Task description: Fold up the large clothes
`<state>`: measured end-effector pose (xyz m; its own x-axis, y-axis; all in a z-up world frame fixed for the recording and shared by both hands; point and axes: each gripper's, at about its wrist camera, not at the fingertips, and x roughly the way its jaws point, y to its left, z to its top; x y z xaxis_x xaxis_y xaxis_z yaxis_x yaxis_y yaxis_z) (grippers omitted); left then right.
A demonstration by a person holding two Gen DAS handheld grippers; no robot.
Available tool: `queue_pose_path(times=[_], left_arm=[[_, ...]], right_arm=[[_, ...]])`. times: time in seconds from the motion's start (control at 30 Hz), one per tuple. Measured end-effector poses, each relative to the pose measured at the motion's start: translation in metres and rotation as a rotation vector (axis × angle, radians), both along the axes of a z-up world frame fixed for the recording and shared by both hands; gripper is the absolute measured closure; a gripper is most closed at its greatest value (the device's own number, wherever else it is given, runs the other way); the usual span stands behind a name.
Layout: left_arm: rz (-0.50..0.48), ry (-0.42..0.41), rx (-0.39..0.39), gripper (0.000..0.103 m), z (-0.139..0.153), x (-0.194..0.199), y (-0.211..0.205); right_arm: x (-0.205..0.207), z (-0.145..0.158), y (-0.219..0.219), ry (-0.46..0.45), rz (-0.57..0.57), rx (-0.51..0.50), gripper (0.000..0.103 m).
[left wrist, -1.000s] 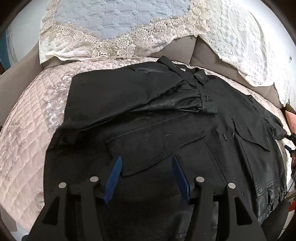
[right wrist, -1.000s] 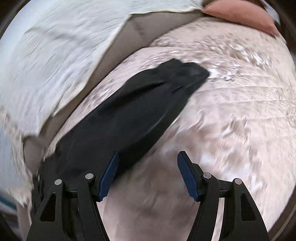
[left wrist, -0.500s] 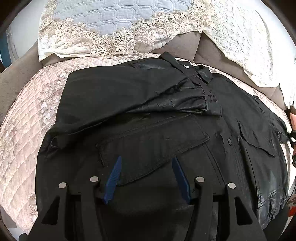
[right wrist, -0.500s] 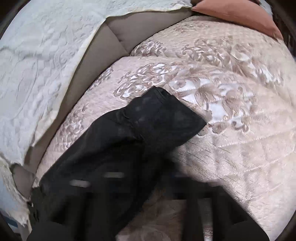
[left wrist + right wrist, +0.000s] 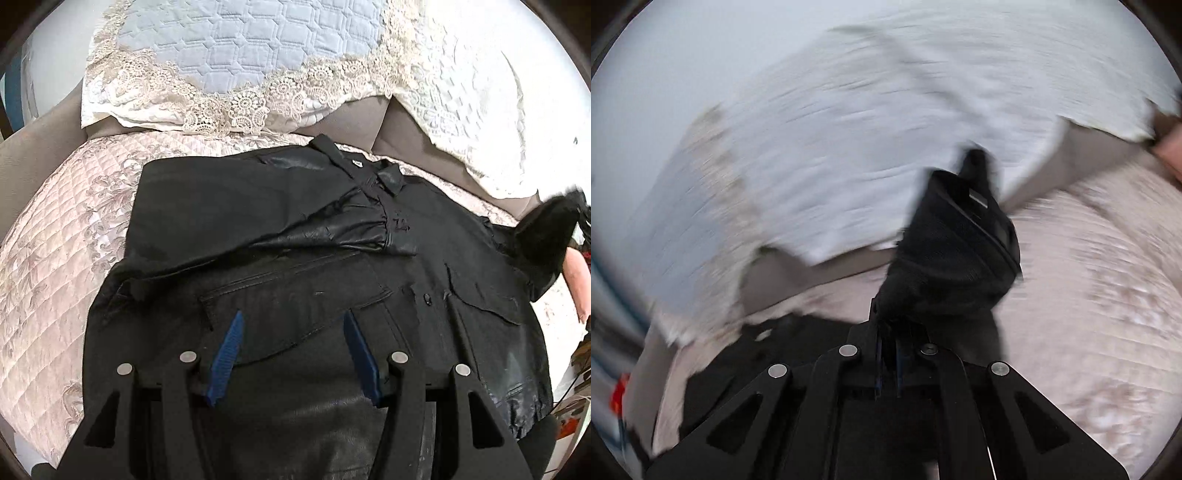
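A: Step? Black jacket (image 5: 295, 258) lies spread on the bed (image 5: 55, 277), collar toward the head edge by the pillows (image 5: 240, 55). One sleeve (image 5: 332, 236) is already folded across the chest.

B: So it's the second sleeve. Right claw (image 5: 888, 354) is pressed together, pinching the cuff of the other sleeve (image 5: 953, 251), lifted clear of the bed near its right edge. Picture is blurred.

A: Jaws have just been closing, and the sleeve fabric is between them. Left wrist view shows that sleeve raised at the right edge too.

B: Left claw (image 5: 293, 354)?

A: Spread, nothing between the blue pads (image 5: 227, 354), hovering over the hem end of the jacket near the foot edge.

B: Next move, my guess: carry the pinched sleeve across the chest, lay it over the first, let go. Left claw may need to pin the body so it doesn't drag.

A: Any writing?

B: Small white tag at the collar, too small to read. No brand legible.
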<state>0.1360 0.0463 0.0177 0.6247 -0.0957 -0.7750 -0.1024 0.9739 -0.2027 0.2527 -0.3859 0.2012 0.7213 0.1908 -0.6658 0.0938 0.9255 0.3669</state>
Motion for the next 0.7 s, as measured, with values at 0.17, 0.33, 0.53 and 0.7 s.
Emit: queue_pose_path(times=[0.17,0.33,0.53,0.7], left_arm=[[0.016,-0.013,-0.015,0.044,0.004,-0.012,0.013],[0.054,-0.009,-0.033,0.044,0.001,-0.022,0.033],[0.078,-0.008,-0.038,0.044,0.002,-0.028,0.047],[0.037,-0.033,-0.045,0.043,0.015,-0.019,0.040]], right_arm=[[0.025,-0.034,0.114,0.073,0.225,0.010,0.099],[0.040,-0.114,0.211,0.234,0.377,0.001,0.099],[0.035,-0.181,0.245,0.414,0.425,-0.011,0.093],[0.002,-0.142,0.222,0.317,0.515,0.114,0.048]])
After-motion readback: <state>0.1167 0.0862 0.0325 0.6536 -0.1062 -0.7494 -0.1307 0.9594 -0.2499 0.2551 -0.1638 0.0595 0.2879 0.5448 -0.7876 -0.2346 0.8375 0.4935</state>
